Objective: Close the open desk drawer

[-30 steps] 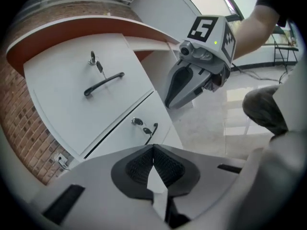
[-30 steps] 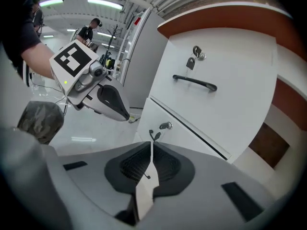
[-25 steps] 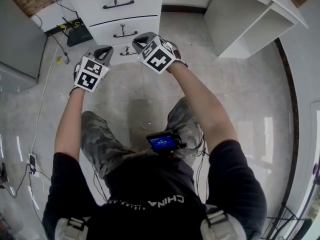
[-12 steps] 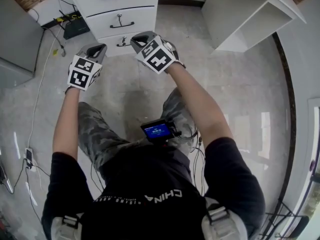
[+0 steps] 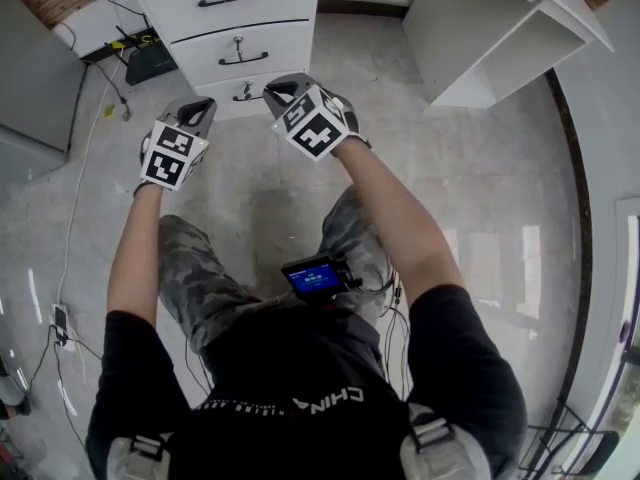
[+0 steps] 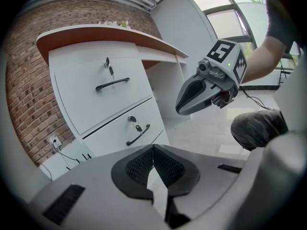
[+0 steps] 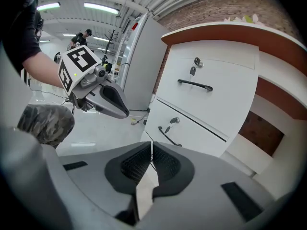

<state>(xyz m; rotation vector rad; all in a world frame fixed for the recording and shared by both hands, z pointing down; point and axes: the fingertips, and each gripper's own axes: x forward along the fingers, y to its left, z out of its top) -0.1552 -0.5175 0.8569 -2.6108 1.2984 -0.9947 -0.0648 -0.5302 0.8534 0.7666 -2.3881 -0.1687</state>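
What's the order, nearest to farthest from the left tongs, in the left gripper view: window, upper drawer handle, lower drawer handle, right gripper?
1. right gripper, close on the right.
2. upper drawer handle and lower drawer handle, ahead on the left; too close to call between them.
3. window, far back, upper right.

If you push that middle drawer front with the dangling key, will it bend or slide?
The middle drawer has a stiff-looking flat front, so it probably won't flex; it should slide back only if it stands out, which I can't tell. Its dangling key would likely swing. The black handle seems rigid.
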